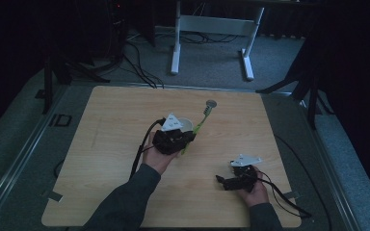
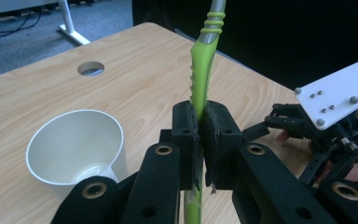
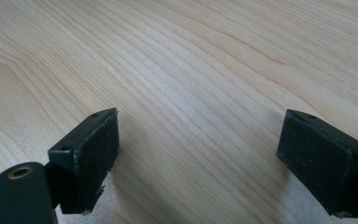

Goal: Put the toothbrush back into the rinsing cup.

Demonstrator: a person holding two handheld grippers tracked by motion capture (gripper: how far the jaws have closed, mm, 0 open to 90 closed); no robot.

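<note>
1 green utensil (image 2: 200,65), 1 white cup (image 2: 74,149) beside L gripper (image 2: 200,140), jaws pinching utensil. R gripper (image 3: 198,154) spread wide over bare table (image 3: 191,56), near table's front edge.

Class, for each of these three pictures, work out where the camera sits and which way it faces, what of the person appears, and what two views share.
High view: above the person's side, facing forward and down on the light wooden table; both forearms and each hand-held gripper appear.
Left gripper view: rides the left hand-held gripper, facing along jaws shut on the green-handled metal utensil; beside it a white plastic cup.
Right gripper view: rides the right hand-held gripper, facing down at bare wood between open jaws.
Shared: the high and left gripper views both show the utensil, the cup and the right hand-held gripper.
</note>
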